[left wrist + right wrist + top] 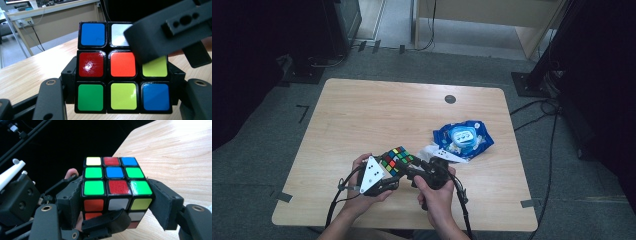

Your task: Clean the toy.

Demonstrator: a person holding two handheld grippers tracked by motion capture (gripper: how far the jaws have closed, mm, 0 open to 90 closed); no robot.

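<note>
At the near edge of the wooden bench [362, 110], toward its left, the left tongs [388, 169] were clamped on a colour-tiled puzzle cube [397, 159], which they held clear of the surface. In the left gripper view the cube [123, 67] sat squarely between the two black jaws, pressed at both sides, a face of blue, white, red, orange, yellow-green and green tiles turned to the camera. Just to the right, the right tongs [416, 167] met the same cube from the other side. In the right gripper view their pads [162, 203] flanked the cube [113, 181] left and right, but whether they pressed on it could not be told. Farther right on the bench, apart from the hands, lay a crumpled blue wrapper [464, 139].
</note>
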